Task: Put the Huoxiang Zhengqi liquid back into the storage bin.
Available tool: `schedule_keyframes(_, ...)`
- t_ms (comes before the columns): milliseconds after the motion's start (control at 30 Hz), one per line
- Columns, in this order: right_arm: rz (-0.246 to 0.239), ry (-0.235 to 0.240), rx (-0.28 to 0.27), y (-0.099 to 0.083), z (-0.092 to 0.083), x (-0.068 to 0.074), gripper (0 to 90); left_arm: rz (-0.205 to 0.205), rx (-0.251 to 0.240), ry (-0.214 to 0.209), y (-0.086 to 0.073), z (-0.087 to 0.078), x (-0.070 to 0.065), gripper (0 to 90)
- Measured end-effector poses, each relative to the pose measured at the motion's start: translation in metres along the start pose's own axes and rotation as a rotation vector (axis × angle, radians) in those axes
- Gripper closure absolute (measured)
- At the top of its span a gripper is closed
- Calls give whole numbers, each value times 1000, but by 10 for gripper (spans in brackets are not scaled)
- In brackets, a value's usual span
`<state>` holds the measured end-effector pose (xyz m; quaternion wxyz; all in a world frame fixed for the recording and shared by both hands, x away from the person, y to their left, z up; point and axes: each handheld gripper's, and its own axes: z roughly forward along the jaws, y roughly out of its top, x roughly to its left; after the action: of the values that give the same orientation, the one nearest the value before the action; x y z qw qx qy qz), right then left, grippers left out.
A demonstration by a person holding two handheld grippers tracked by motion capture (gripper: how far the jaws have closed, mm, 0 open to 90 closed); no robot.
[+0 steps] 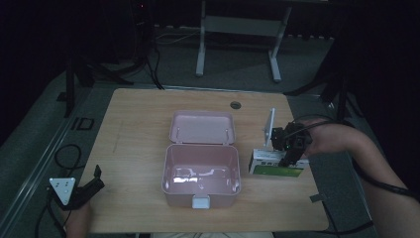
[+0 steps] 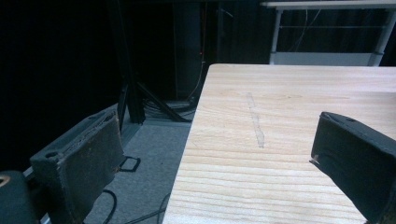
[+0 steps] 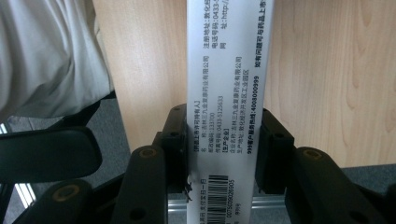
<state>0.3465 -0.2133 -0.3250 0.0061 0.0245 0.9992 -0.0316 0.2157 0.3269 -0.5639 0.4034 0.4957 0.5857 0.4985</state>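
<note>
Left gripper (image 1: 97, 179): at the near left corner of the table (image 1: 138, 114), low over the edge, jaws pointing toward the table's far side. The hand under it (image 1: 78, 220) comes in from the bottom edge. The grey three-cornered plate on top faces up. In the left gripper view the two black jaws stand wide apart with nothing between them; one hangs over the grey floor (image 2: 149, 154), the other over the wood. A faint grey streak (image 2: 256, 122) runs along the grain ahead of it.

Centre: pink case (image 1: 202, 174), lid thrown back flat toward the far side, white latch at the near wall. Inside looks bare, with some glare on the bottom.

Right gripper (image 1: 288, 159): to the right of the case, forearm reaching in from the right edge, wrist bent so the jaws point down. Jaws are clamped on the carton (image 1: 275, 166), a white-and-green medicine box held just beside the case's right wall, near the table's right edge. Whether the carton's underside touches the wood I cannot tell.

Right gripper view: pads press both long sides of the carton (image 3: 226, 84). Printed Chinese text runs along its white face. Legible: "4008000999", "0433-5125533", "133700", part of a web address starting "http:/", and a barcode at the near end.
</note>
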Motion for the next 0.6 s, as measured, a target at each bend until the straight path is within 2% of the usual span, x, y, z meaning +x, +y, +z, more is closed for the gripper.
schedule_keyframes(200,-10,0,-19,12,-25,4,618,-3,-2,-2,0,0,0,24)
schedule_keyframes(300,-22,-15,-31,22,-33,6,618,-4,-2,-2,0,0,0,24)
schedule_keyframes(500,-57,2,-37,43,-37,9,618,-4,-1,-4,0,0,1,24)
schedule_keyframes(600,-79,-8,-42,58,-37,12,618,-4,-2,-4,0,0,1,24)
